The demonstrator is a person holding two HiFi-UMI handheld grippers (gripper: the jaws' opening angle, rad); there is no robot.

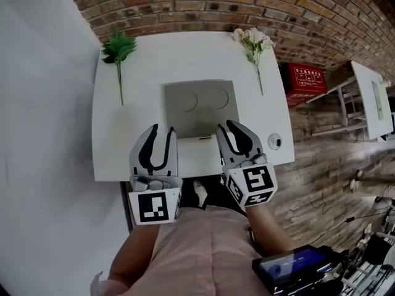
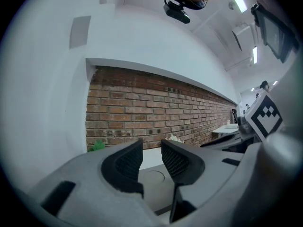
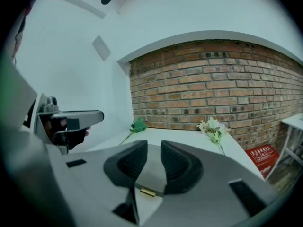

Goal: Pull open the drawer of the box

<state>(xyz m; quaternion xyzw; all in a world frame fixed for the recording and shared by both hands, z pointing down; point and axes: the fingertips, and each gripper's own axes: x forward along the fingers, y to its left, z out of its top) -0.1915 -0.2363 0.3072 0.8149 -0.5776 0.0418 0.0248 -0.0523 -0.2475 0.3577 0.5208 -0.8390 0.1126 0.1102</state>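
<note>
A grey box (image 1: 196, 106) sits in the middle of the white table (image 1: 136, 110), with two round marks on its top. Its pale drawer front (image 1: 197, 158) faces me and carries a small gold handle (image 1: 203, 139) just under the top's edge. My left gripper (image 1: 162, 129) hovers at the front left corner of the box, open with nothing between its jaws. My right gripper (image 1: 226, 126) hovers at the front right corner, also open and empty. In the right gripper view the handle (image 3: 147, 192) shows below the right gripper (image 3: 154, 148). The left gripper (image 2: 151, 148) looks over the box top (image 2: 154, 178).
A green sprig (image 1: 117, 48) lies at the table's back left and a pale flower stem (image 1: 254, 42) at the back right. A small round object (image 1: 274, 142) sits near the front right edge. Beyond are a brick wall (image 1: 203, 5), a red crate (image 1: 305, 79) and another white table (image 1: 370, 94).
</note>
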